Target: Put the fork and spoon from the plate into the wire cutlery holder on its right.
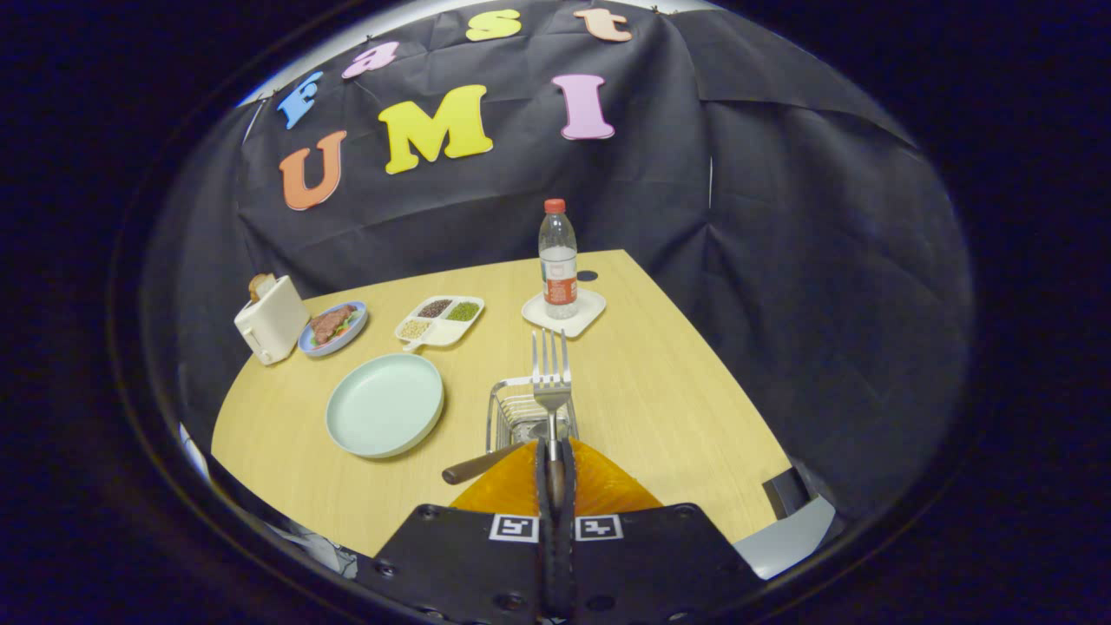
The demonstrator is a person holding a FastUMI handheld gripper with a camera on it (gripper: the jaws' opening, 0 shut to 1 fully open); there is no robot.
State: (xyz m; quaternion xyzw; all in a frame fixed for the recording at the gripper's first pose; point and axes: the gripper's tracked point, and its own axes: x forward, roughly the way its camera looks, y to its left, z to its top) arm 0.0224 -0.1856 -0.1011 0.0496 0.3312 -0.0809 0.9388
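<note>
My gripper (554, 469) is shut on the fork (551, 373), holding its dark handle so the tines point up and away from me. The fork hangs above the wire cutlery holder (512, 415), which stands on the wooden table just ahead of the fingers. A utensil with a dark wooden handle (476, 467), likely the spoon, lies in the holder, its handle sticking out toward the near left. Left of the holder sits the pale green plate (384, 404), with nothing on it.
Beyond the holder a water bottle (558, 260) stands on a white square coaster (564, 312). Farther left are a divided white dish of beans (439, 319), a blue plate of food (333, 327) and a white toaster (271, 319). The table's edge (694, 347) runs on the right.
</note>
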